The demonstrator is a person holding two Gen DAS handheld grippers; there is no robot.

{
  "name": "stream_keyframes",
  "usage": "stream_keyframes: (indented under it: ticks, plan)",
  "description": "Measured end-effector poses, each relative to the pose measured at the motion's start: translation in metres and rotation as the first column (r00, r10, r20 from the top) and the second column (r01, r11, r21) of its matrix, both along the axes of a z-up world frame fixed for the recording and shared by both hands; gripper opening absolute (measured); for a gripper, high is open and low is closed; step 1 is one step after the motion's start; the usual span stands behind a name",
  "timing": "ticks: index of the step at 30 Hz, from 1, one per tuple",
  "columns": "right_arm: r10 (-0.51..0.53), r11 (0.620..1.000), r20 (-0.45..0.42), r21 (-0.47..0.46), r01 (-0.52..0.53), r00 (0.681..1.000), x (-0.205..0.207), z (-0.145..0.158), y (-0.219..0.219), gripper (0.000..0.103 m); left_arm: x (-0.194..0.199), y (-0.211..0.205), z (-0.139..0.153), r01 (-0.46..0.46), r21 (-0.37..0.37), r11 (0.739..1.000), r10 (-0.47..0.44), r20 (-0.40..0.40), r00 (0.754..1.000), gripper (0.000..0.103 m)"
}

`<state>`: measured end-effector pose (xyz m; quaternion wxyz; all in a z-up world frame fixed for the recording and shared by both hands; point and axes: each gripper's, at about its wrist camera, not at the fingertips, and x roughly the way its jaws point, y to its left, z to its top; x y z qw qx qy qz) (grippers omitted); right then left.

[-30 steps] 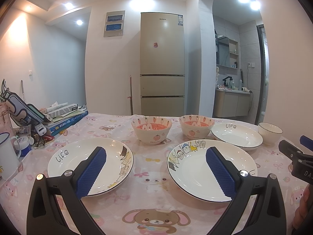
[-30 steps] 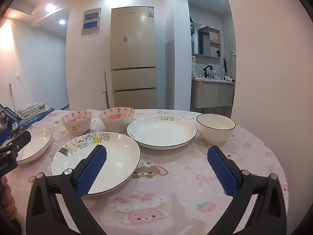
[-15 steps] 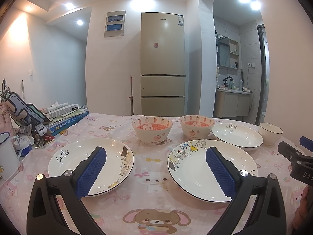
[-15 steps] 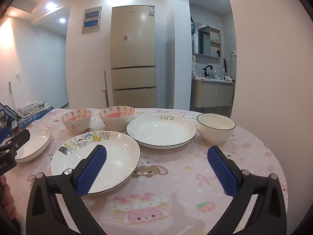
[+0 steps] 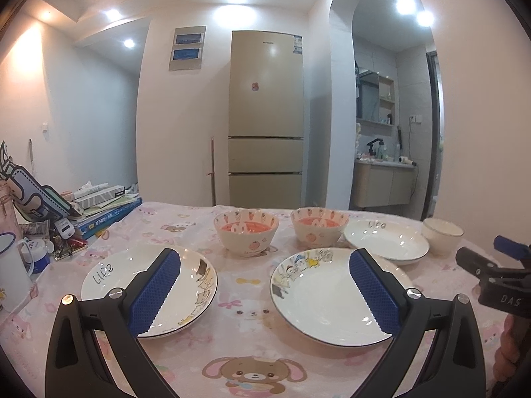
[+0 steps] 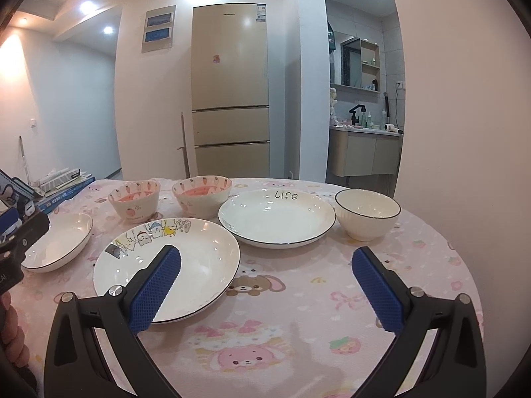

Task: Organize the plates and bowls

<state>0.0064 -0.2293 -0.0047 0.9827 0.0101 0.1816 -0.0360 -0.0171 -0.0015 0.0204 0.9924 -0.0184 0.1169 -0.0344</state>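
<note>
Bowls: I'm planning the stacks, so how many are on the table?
3. Two carrot-patterned bowls stand side by side at the back, the left bowl and its twin; a white bowl sits far right beside the "Life" plate. None seems hidden.

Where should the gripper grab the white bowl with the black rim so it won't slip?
Probably the near rim of the white bowl, coming from above with one finger inside and one outside. It stands upright and open, its ribbed sides look too wide to span, and the right gripper is open and nearest.
</note>
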Motion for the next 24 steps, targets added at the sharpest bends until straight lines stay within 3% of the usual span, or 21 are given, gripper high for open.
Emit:
stream_keyframes:
  ticks: [5,15,24]
  plan:
    - [-0.004,0.998,0.06,-0.061,0.008,0.998,-0.014,0.019,0.004,0.103,-0.014,-0.002,0.018,-0.05,0.031,0.998,0.048,0.051,0.998,0.103]
    - [0.025,0.998,0.076,-0.062,-0.02,0.997,-0.013,0.051,0.008,0.103,-0.015,-0.007,0.049,-0.046,0.077,0.996,0.04,0.071,0.997,0.103]
    - [0.075,0.996,0.235,-0.066,-0.061,0.969,-0.009,0.086,0.009,0.103,0.0,0.0,0.078,-0.042,0.037,0.998,0.039,0.086,0.996,0.103]
